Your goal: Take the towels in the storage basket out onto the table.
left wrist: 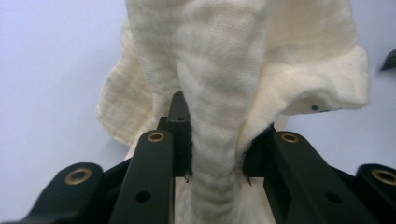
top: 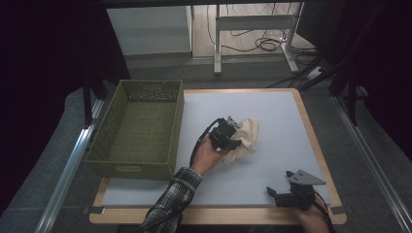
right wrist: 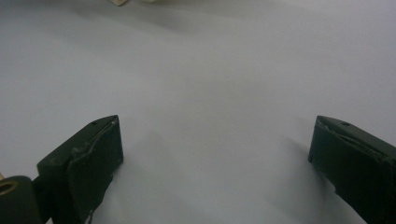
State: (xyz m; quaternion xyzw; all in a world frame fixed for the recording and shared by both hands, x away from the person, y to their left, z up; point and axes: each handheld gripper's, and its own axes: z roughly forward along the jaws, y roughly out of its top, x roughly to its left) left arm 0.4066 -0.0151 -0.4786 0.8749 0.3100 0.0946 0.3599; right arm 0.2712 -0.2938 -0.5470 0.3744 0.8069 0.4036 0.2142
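Pale grey matting covers the wood-edged tabletop, where the left gripper has its 2 black jaws clamped on a fold of a crumpled cream woven cloth. Most of the cloth bunches just beyond and to the right of that gripper. An olive-green woven rectangular basket sits to its left, apart from it. Near the front edge, the right gripper rests with jaws spread wide over bare matting.
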